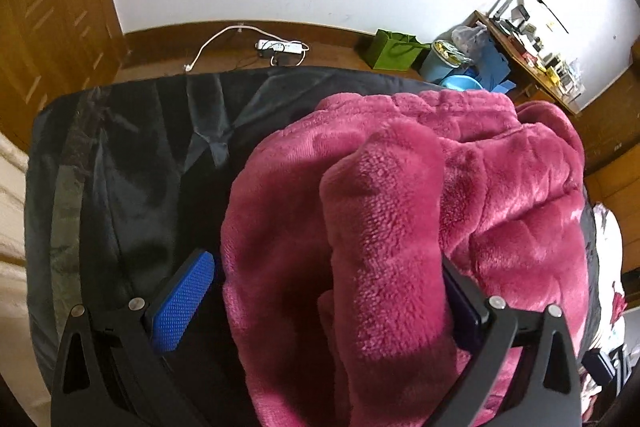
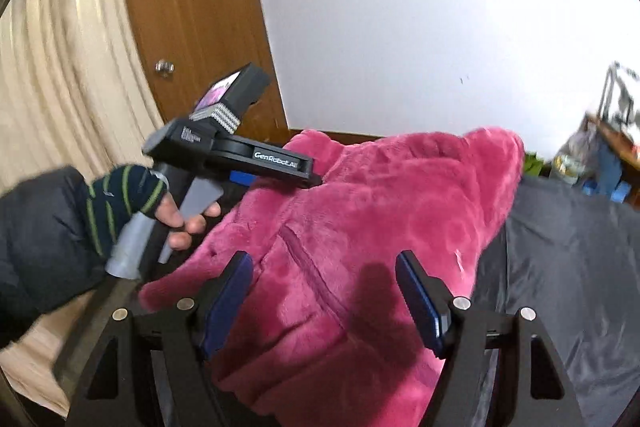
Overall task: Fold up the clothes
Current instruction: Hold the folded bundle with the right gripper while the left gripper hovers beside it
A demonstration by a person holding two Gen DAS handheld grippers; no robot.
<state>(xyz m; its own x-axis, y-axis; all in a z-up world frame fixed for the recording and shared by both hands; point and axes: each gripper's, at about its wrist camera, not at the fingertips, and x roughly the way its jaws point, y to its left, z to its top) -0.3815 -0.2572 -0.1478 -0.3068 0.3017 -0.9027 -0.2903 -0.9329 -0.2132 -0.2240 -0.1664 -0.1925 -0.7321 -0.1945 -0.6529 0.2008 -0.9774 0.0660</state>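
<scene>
Left wrist view: pink fleece garment (image 1: 400, 211) is lying bunched on a dark sheet (image 1: 132, 155). A fold is sitting between the left gripper (image 1: 326, 279), jaws spread wide, one pad (image 1: 182, 301) clear of cloth. Right gripper (image 2: 324, 297) is hovering above the fleece, jaws apart, empty. A gloved hand (image 2: 160, 203) is holding the left tool

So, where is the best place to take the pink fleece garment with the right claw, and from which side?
Probably the near edge of the pink fleece garment, coming from above. It lies spread on the dark sheet, and the open right claw already hangs over that part.
</scene>
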